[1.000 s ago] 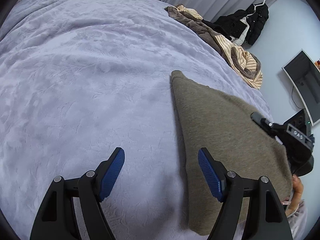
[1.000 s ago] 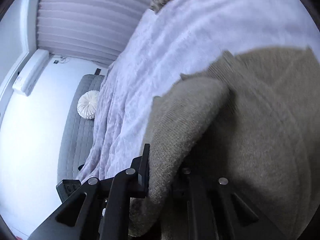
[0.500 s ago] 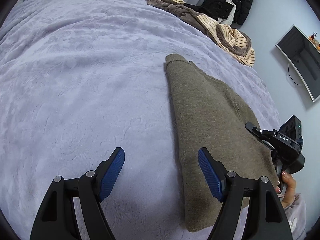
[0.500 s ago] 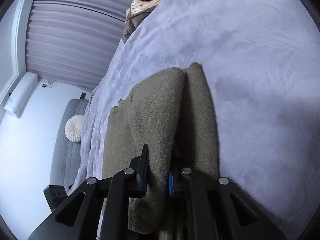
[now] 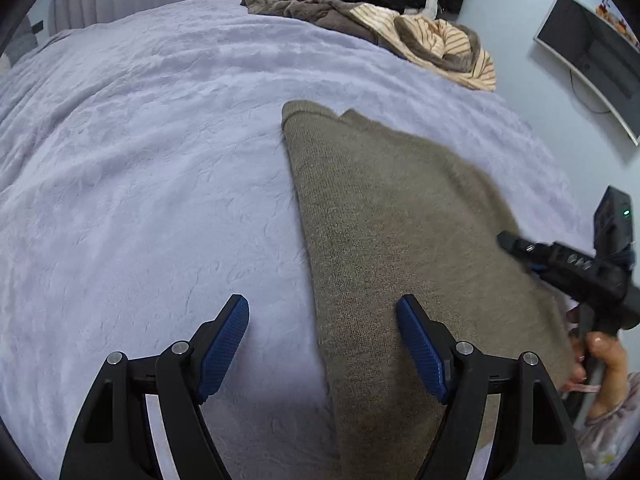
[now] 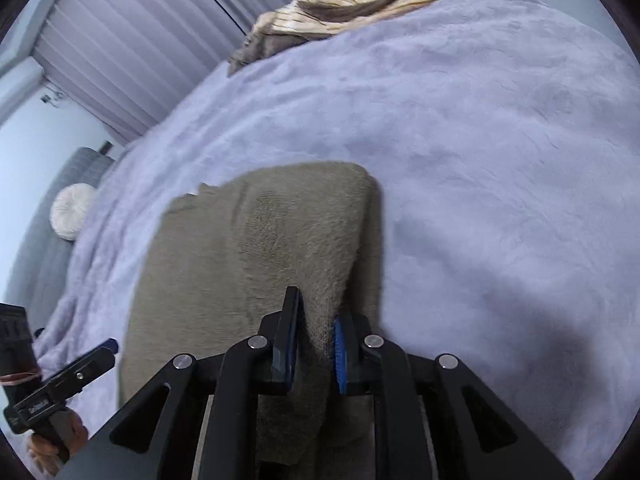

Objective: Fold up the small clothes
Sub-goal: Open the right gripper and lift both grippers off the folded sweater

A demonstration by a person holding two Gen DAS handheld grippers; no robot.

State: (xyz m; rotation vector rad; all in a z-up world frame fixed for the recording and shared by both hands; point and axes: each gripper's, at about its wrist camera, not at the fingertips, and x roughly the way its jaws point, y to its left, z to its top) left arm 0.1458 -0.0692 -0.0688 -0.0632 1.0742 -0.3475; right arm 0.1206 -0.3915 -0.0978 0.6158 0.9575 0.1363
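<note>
Olive-brown knit, a folded garment [image 5: 400, 248], is laid on the lilac bedspread [image 5: 140, 160] right of centre in the left wrist view, and it fills the lower middle of the right wrist view. A fold of it is seen between the opening jaws of the right gripper [image 6: 316, 340], whose pads are still touching the cloth. The left gripper [image 5: 322, 344] is held wide open and empty at the bottom of its frame, astride the garment's left edge.

Bedroom: blanketed bed [image 5: 160, 160], wall TV [image 5: 588, 52]
</note>
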